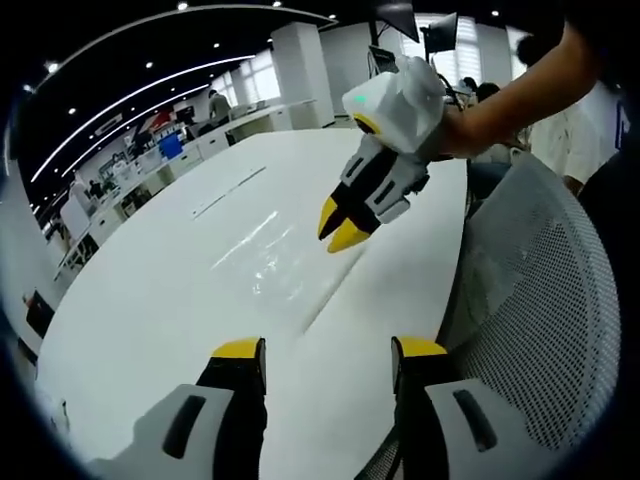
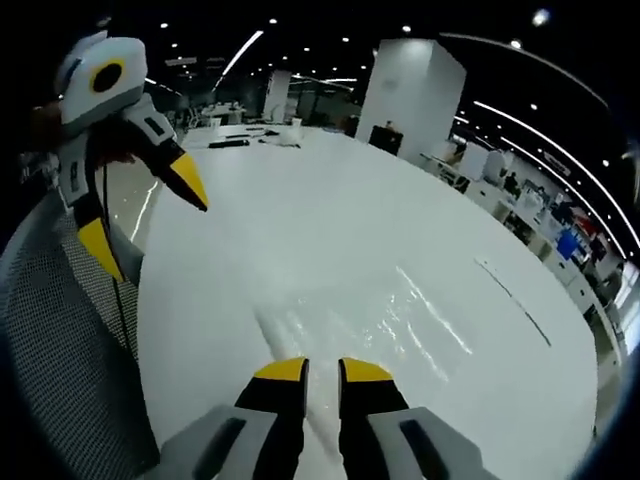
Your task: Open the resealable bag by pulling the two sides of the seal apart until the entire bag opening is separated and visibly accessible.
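In the left gripper view, the left gripper (image 1: 328,350) rises from the lower edge with its two yellow-tipped black jaws spread wide apart, nothing between them, hanging over the near edge of the white table (image 1: 150,300). Just beyond those jaws lies the resealable bag (image 1: 268,262), a clear, glossy sheet flat on the table, hard to make out apart from its reflections and a long straight edge running toward the table's near rim. Above the far side of the bag hangs the right gripper (image 1: 338,228), white-bodied with black fingers and yellow tips that point down at the bag and sit close together; whether they touch the plastic cannot be told. A person's bare forearm (image 1: 510,95) reaches to it from the upper right. Beside the table, to the right of the bag, stands a white mesh chair back (image 1: 545,300).

In the right gripper view, the right gripper (image 2: 323,372) has its yellow tips nearly pressed together, only a thin slit between them, directly over the near part of the bag (image 2: 385,320), whose wrinkled clear film spreads across the table (image 2: 330,210) ahead. No pinch on the film can be confirmed. Left of the bag, the left gripper (image 2: 145,215) hovers by the table's edge with jaws wide apart, over the mesh chair (image 2: 70,330). Far beyond the bag, office desks (image 2: 520,190) and a white pillar (image 2: 410,90) stand under ceiling lights.
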